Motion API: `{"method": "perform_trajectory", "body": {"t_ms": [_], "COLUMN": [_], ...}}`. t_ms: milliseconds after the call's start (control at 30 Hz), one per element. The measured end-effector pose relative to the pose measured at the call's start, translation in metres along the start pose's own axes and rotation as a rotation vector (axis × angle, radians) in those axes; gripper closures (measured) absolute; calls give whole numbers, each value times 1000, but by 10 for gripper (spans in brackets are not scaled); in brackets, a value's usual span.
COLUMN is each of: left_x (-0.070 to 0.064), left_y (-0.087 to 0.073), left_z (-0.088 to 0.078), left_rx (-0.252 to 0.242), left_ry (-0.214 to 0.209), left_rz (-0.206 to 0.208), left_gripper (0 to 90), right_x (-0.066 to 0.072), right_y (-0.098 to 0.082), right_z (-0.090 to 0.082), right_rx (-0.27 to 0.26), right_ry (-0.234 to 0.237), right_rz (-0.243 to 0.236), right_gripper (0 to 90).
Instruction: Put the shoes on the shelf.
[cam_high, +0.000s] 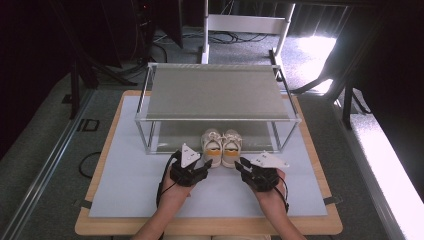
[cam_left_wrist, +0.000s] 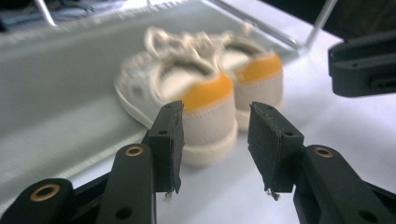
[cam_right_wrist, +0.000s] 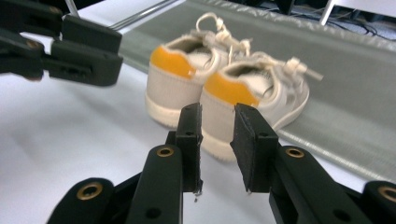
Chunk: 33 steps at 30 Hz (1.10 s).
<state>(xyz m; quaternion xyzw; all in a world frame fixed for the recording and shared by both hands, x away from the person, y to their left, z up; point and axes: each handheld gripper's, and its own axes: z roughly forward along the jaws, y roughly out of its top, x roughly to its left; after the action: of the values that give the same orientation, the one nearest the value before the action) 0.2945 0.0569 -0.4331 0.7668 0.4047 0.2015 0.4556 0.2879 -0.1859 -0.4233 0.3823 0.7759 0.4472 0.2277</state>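
Just behind both grippers: pair of small white shoes (cam_high: 221, 147) with orange heels, side by side, toes under metal rack (cam_high: 218, 118), heels on white mat (cam_high: 135, 185). Left gripper (cam_high: 202, 166) jaws apart, empty, short of left heel. Right gripper (cam_high: 241, 164) jaws narrowly apart, gripping nothing, short of right heel. Rack posts flanking the shoes.

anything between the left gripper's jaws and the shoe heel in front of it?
Nothing: in the left gripper view the left gripper stands open just short of the left shoe, only bare white mat under the gap.
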Motion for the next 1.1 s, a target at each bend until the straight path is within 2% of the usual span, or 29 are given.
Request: {"method": "perform_trajectory", "body": {"t_ms": [167,300,367,433,600,667,933,1100], "left_x": [-7,-13,-14,-15,-12,-11,-5,-1], "left_y": [-11,-12,-11,-11,-9,-10,-5,-3], "left_z": [14,23,27,30,34,36,43,49], "left_rx": [29,41,45,52,49,46,55,58], "left_ry": [-18,-27,-37,-26,-37,-38,-61,-59], "left_rz": [28,55,51,69,77,84,77,94], "left_gripper": [567,596,596,613,628,628,627,627], "right_x": [2,2,1,-2,-10,-13,-17,-20], "right_y": [-10,-15,-16,-16,-15,-15,-12,-9], "right_z": [9,19,22,26,34,37,44,50], "right_rx": [37,65,69,75,77,77,82,86], "right_ry": [7,15,5,0,-18,-8,-31,-37], "right_rz": [6,6,6,16,52,67,63,77], "right_gripper": [758,782,789,789,763,758,744,739]}}
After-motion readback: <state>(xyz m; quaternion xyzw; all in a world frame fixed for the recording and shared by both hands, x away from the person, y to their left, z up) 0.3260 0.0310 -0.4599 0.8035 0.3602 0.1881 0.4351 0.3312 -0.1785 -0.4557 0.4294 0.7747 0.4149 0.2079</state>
